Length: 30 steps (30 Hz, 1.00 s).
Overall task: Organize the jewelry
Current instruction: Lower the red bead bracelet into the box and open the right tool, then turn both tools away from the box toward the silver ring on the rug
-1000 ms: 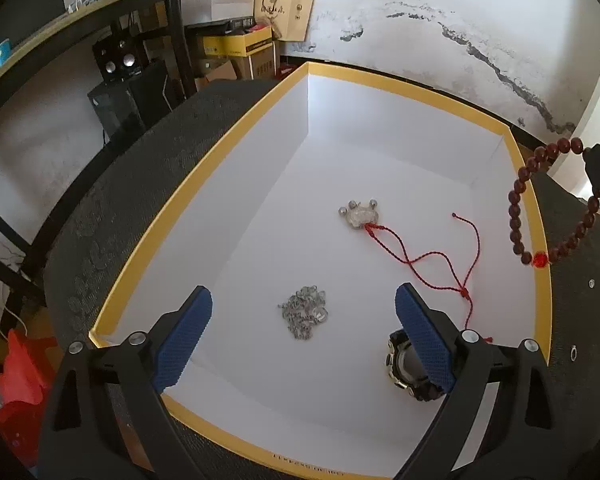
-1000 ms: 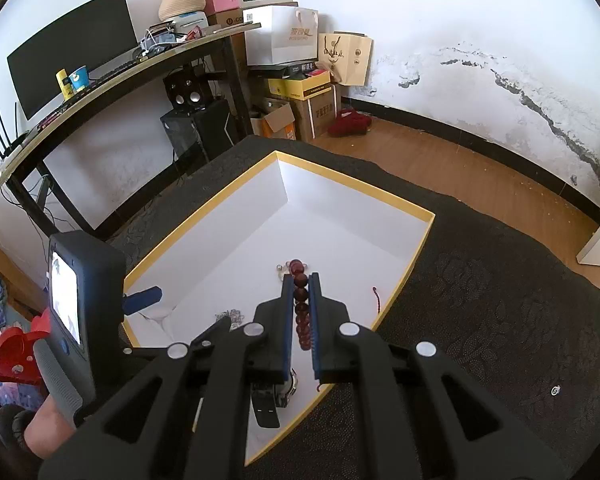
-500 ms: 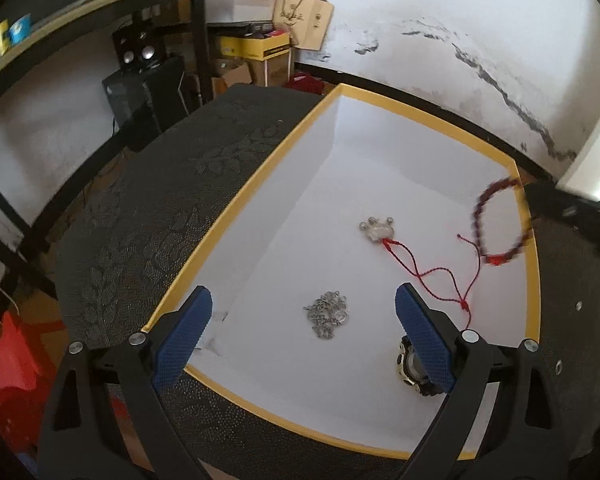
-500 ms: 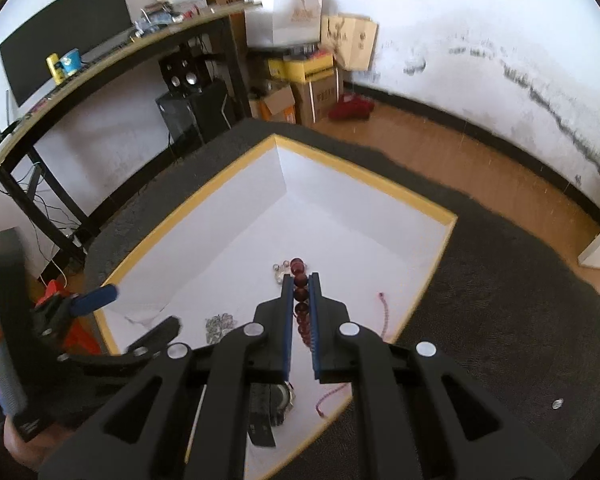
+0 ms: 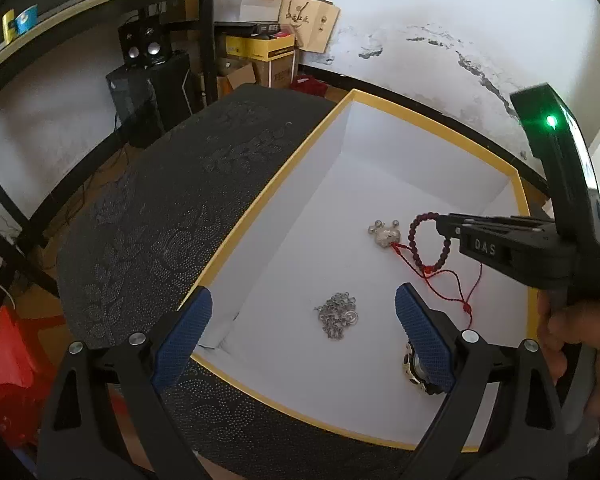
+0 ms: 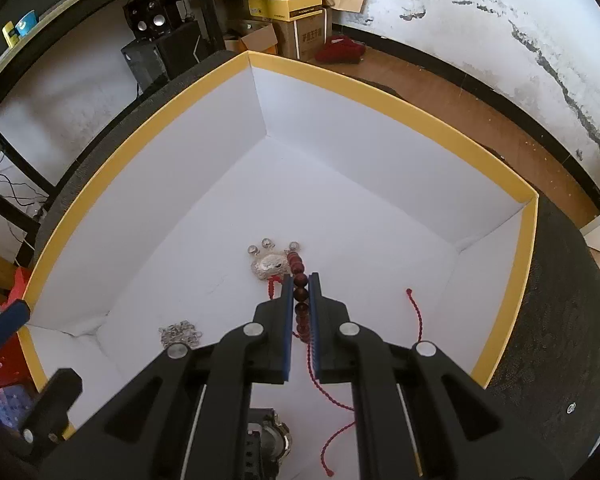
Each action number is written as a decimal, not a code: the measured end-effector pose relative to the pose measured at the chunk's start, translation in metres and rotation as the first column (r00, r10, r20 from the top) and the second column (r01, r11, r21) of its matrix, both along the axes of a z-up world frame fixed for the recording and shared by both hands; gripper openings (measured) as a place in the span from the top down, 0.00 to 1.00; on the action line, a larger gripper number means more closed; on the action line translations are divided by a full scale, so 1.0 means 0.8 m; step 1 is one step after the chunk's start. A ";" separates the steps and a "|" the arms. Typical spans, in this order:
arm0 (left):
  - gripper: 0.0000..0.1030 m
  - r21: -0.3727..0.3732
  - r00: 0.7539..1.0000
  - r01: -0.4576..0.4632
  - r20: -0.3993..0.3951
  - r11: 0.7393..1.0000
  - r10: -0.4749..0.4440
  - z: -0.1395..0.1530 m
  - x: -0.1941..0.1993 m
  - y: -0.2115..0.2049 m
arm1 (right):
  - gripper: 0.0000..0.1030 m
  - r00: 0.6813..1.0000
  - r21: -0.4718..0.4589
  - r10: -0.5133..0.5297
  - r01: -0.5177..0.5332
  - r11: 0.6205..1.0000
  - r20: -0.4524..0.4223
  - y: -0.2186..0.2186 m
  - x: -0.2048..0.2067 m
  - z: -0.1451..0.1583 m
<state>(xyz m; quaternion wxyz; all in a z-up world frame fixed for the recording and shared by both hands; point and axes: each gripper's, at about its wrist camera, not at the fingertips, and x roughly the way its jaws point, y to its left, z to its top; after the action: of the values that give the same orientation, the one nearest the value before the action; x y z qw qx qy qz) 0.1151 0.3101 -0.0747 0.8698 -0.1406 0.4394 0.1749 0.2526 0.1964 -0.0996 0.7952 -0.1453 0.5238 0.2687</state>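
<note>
Left wrist view: showed a dark, leaf-patterned desk (image 5: 160, 220) carrying a white box (image 5: 308, 184) with a yellow rim. Behind the box, took in a cracked white wall, wooden floor (image 6: 440, 92), cardboard cartons (image 5: 268, 52) and speakers (image 5: 142, 46).

Inside the box, found plenty of bare white floor toward the far wall and far corner. Nearer, crowded: silver pendant (image 5: 386, 236) about mid-box, its red cord (image 5: 466, 308) trailing toward the box's right rim, a heap of silver chain (image 5: 336, 316) toward the near wall, and a watch (image 5: 414, 364) at the near right, partly hidden behind a blue pad.

Held the left tongs (image 5: 303, 294) spread wide and empty above the box's near-left corner. Kept the right tongs (image 6: 301, 278), carried by a hand (image 5: 568, 336) at the box's right rim, clamped tight on the bead bracelet (image 5: 412, 236). Left its loop dangling inside the box just beside the pendant; could not tell whether it touched the floor.

Compared with a second before: bracelet then hung above the box's right rim, since brought down inside the box. Left view since drawn back, baring more desk to the left of the box.
</note>
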 end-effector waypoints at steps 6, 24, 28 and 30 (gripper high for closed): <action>0.12 -0.001 1.000 0.014 0.007 1.000 -0.014 0.002 0.000 -0.009 | 0.92 1.000 0.002 0.008 -0.008 1.000 0.028 0.001 -0.004 0.009; 0.12 0.012 0.995 0.079 0.060 0.997 -0.080 0.023 0.014 -0.059 | 0.06 0.973 0.166 -0.108 0.074 0.983 0.205 -0.128 -0.043 0.134; 0.12 0.023 0.987 0.140 0.082 0.990 -0.142 0.030 0.019 -0.093 | 0.06 0.945 0.197 -0.235 0.191 0.962 0.229 -0.235 -0.065 0.150; 0.12 0.027 0.979 0.178 0.096 0.984 -0.180 0.036 0.022 -0.117 | 0.06 0.913 0.183 -0.315 0.274 0.944 0.258 -0.293 -0.075 0.148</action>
<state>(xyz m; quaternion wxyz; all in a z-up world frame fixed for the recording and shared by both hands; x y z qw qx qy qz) 0.1327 0.2167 -0.0461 0.9038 -0.1008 0.4054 0.0931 0.1926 -0.0378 0.0186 0.9017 -0.0440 0.3996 0.1588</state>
